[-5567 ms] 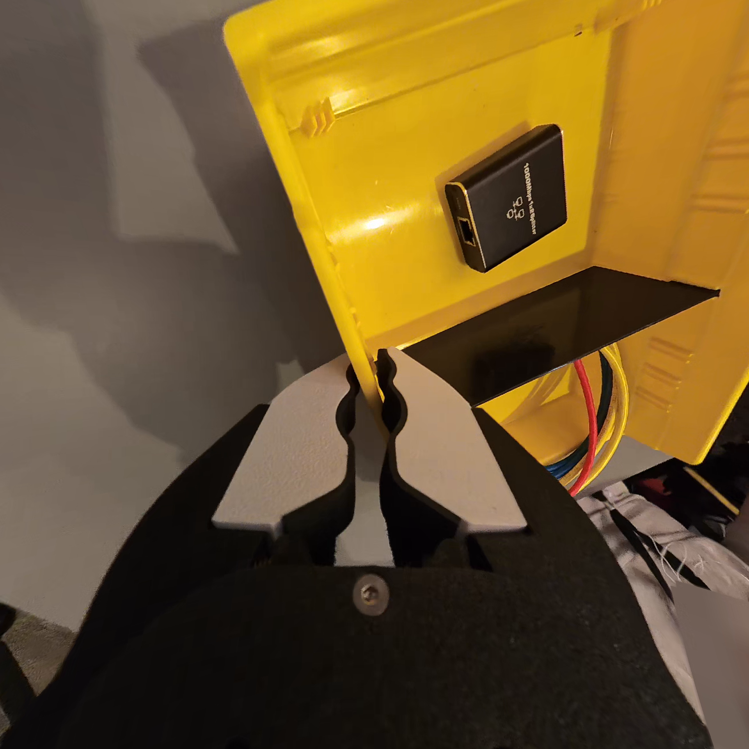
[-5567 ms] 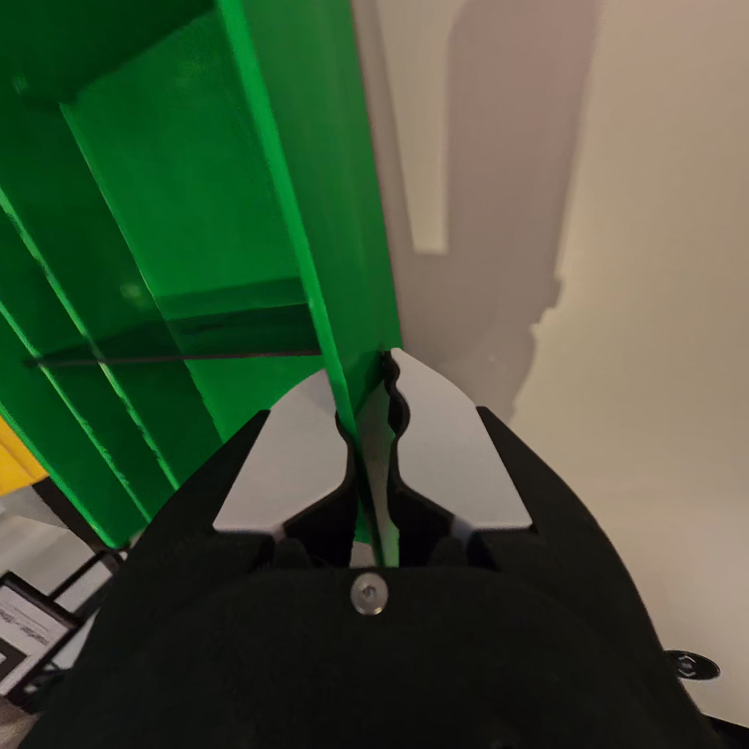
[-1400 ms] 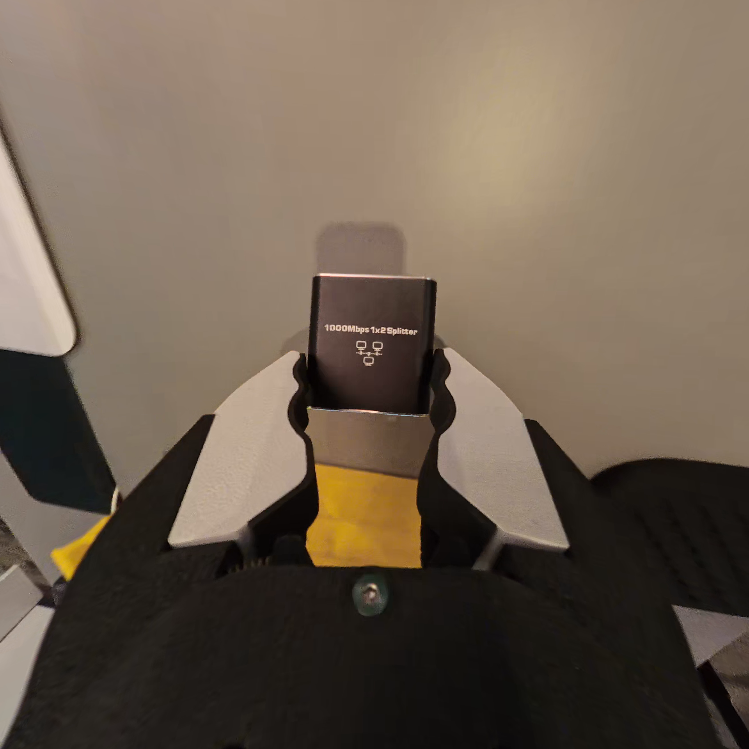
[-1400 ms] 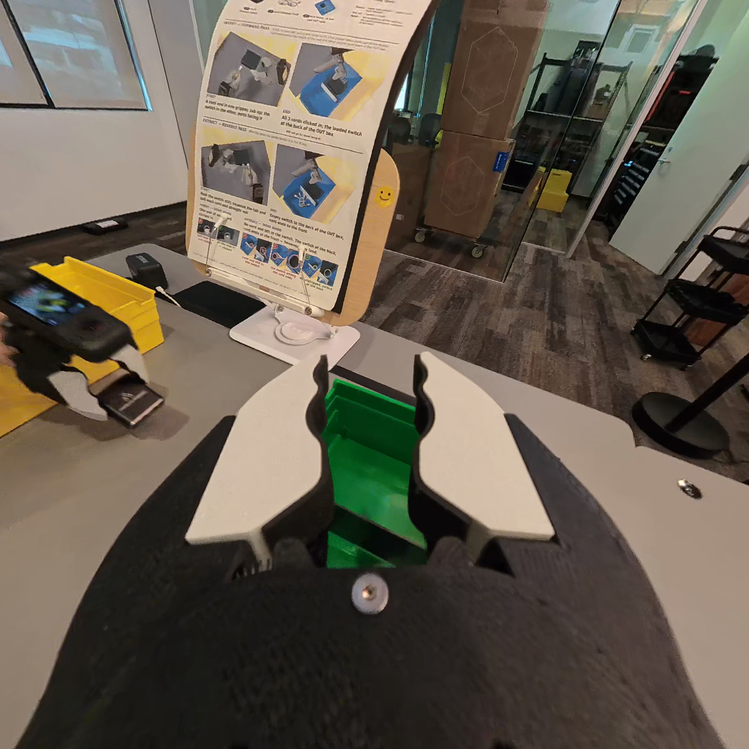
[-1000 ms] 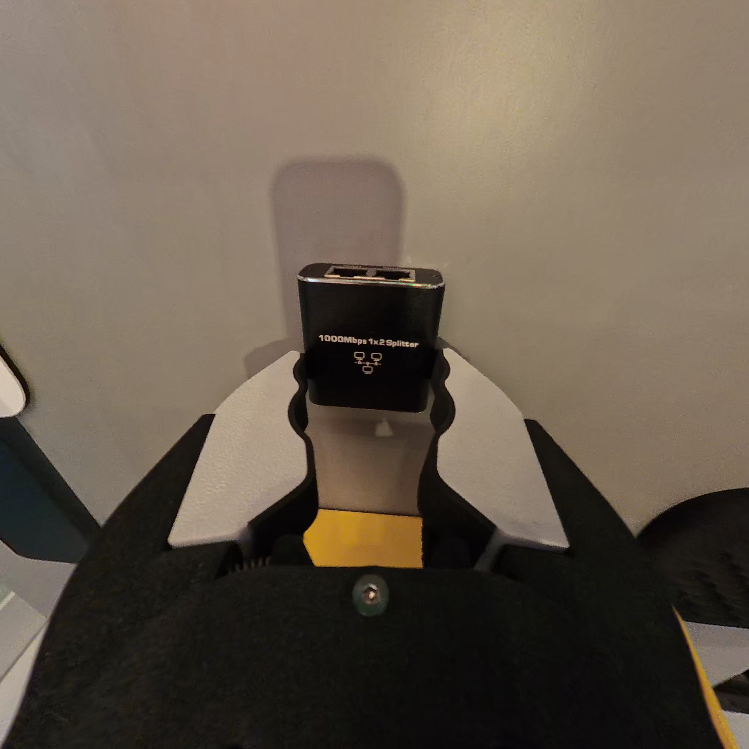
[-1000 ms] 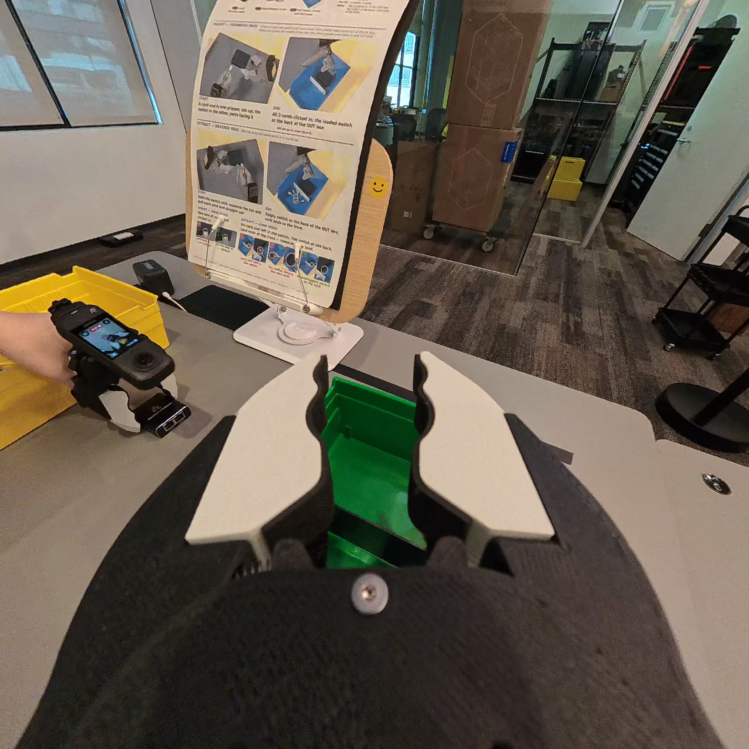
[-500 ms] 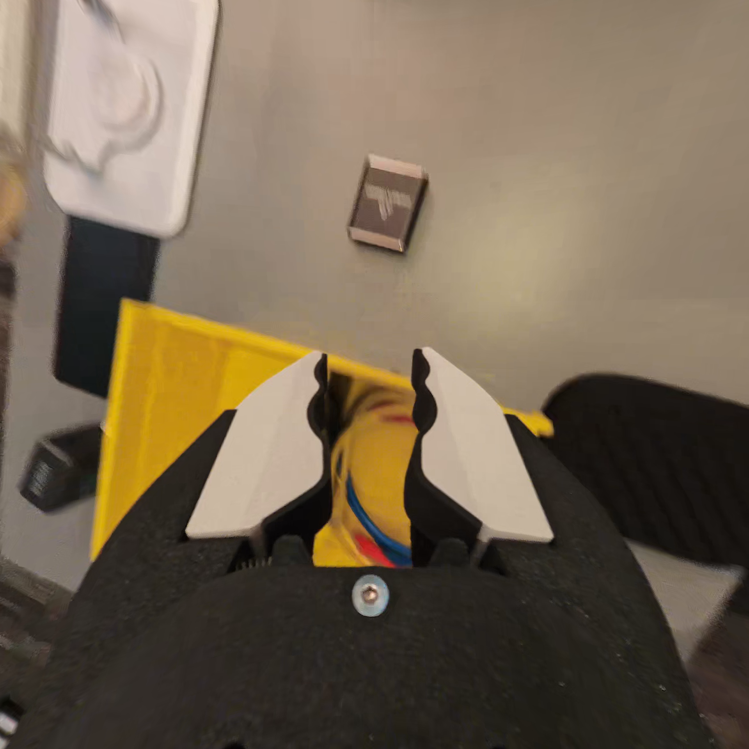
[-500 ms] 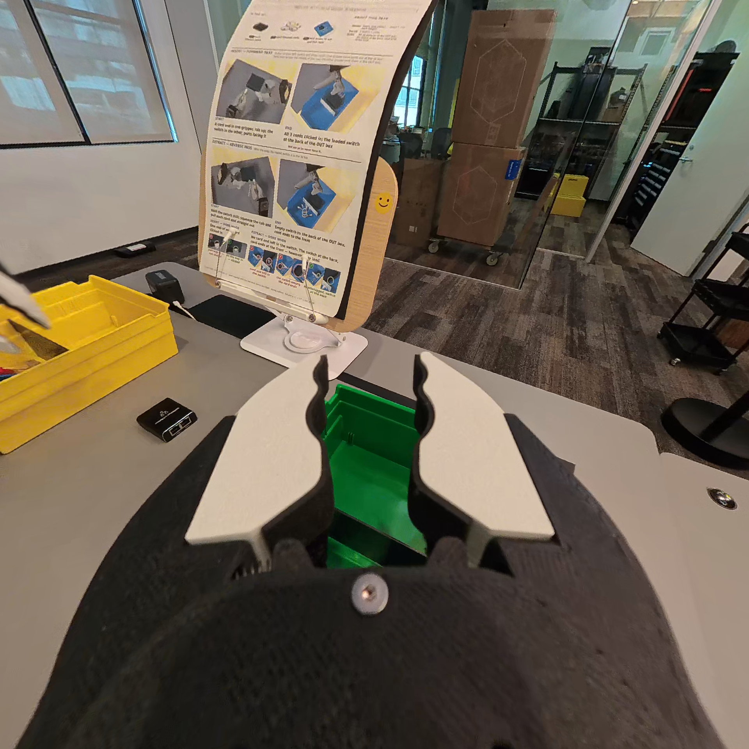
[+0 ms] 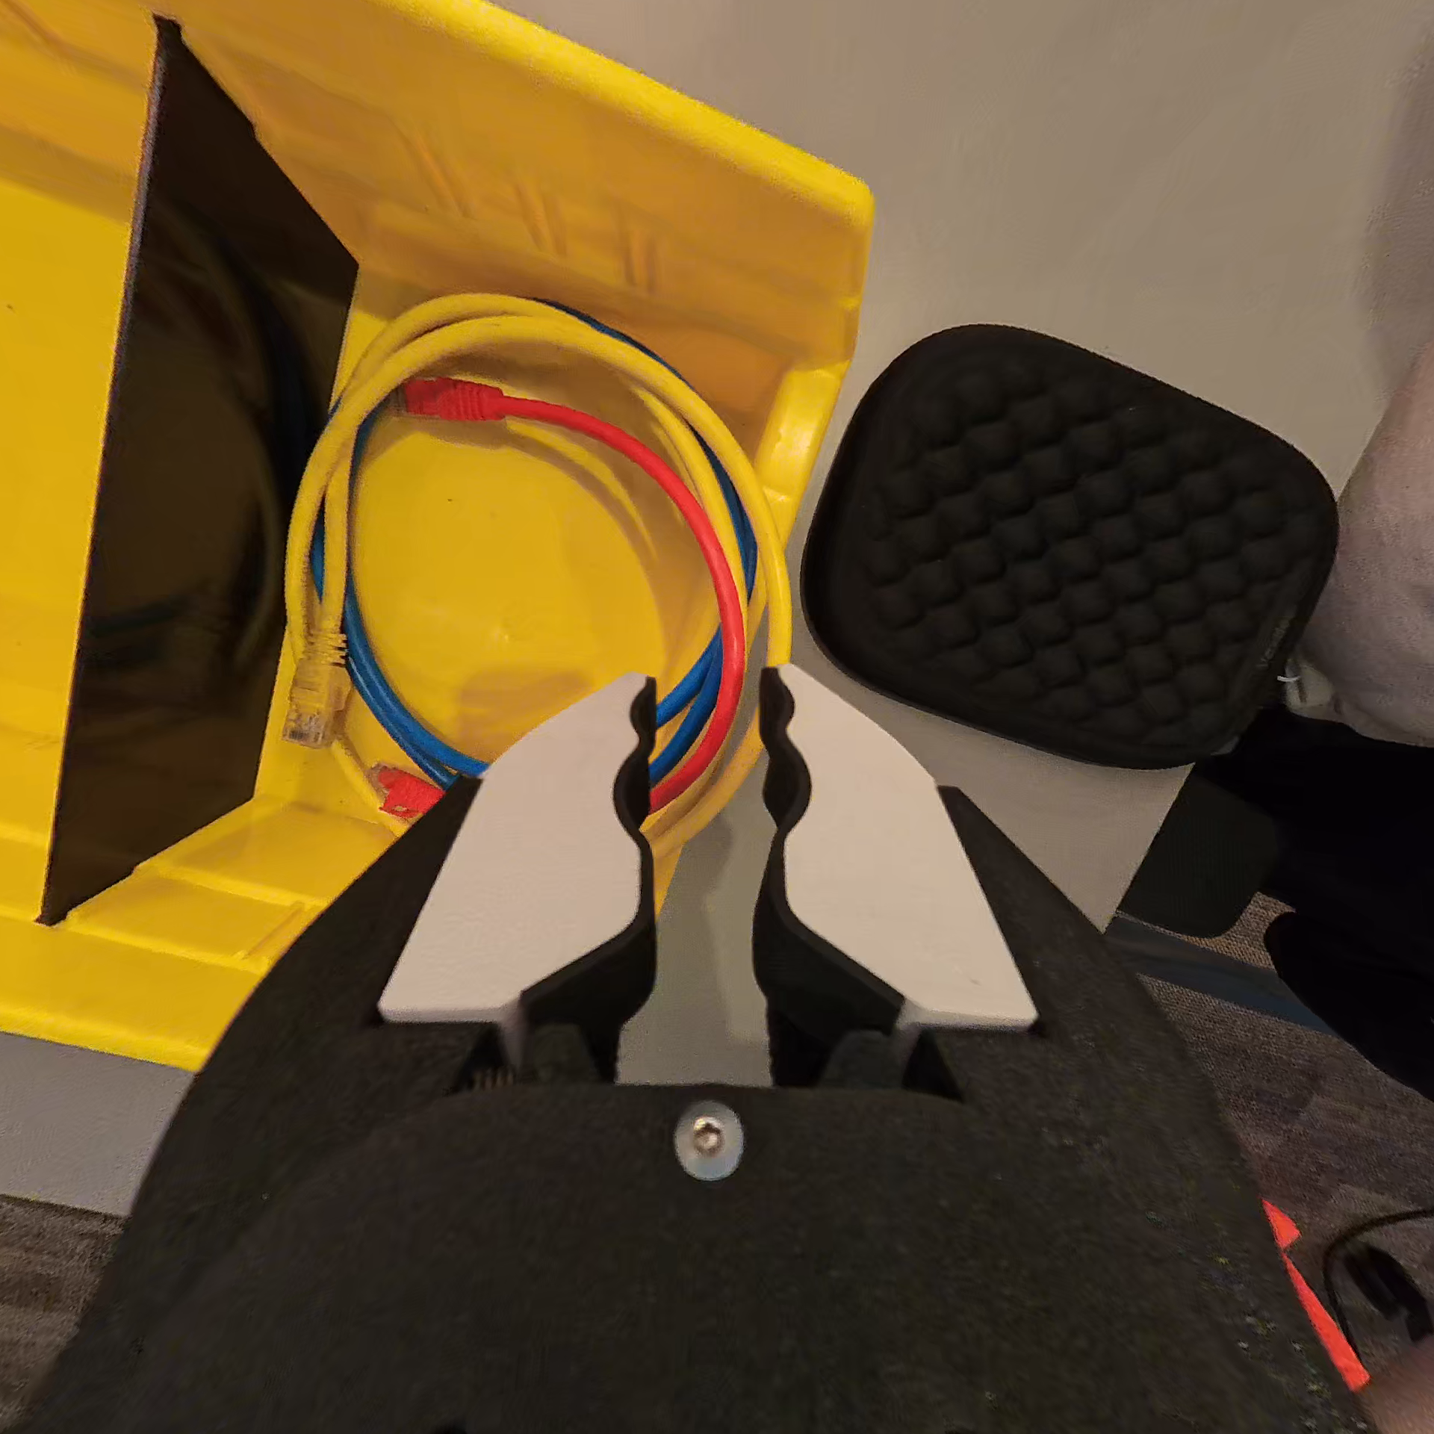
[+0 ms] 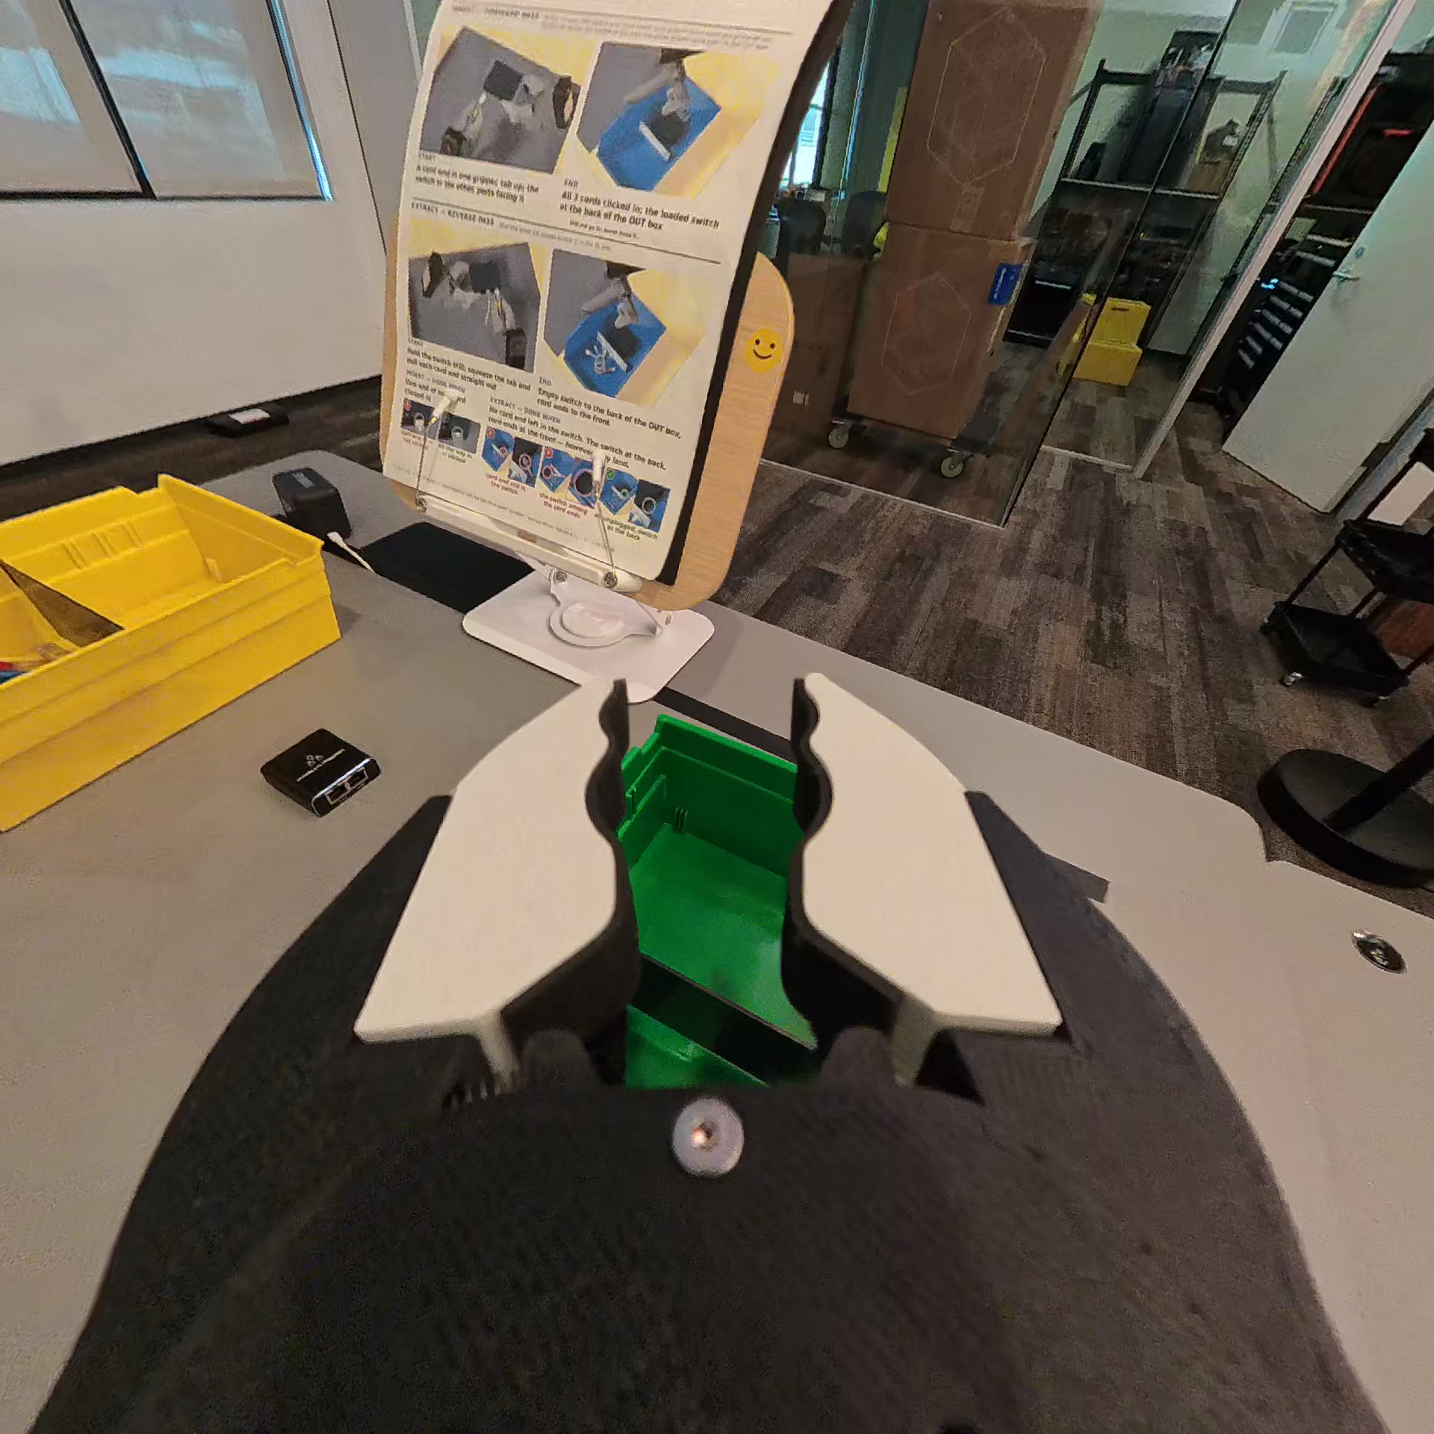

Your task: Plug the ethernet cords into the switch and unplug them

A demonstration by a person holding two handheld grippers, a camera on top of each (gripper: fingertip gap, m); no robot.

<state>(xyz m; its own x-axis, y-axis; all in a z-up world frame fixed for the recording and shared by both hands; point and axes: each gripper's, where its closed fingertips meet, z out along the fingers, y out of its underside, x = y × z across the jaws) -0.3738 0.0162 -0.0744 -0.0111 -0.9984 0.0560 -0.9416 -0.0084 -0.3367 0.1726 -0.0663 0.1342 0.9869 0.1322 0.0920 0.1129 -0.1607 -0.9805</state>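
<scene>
the left gripper (image 9: 706, 683) hangs over the near corner of the yellow bin (image 9: 543, 155), its 2 fingers apart with nothing pressed between them; through the gap show the coiled cords lying on the bin floor below. there are 3 cords in the coil: a yellow cord (image 9: 310, 497), a blue cord (image 9: 388, 714) and a red cord (image 9: 659, 473), looped together in the bin's front section, beside a black divider (image 9: 194, 504). the red cord's plug lies at the top of the loop, the yellow one's plug at the left side, and a second red plug peeks out by the left finger (image 9: 543, 838). whether the fingertips are down among the cords or above them is hard to judge from this angle. just right of the bin on the grey table (image 9: 1086, 155) lies a black quilted pad (image 9: 1071, 543). in the right wrist view the right gripper (image 10: 706, 691) is held above a green bin (image 10: 714, 815), its fingers well apart and bare. the switch (image 10: 320, 770), a small black box, lies flat on the table between the yellow bin and the green one, its ports facing the camera, no cord plugged in. behind it stands an instruction sheet on a white stand (image 10: 590, 628).
</scene>
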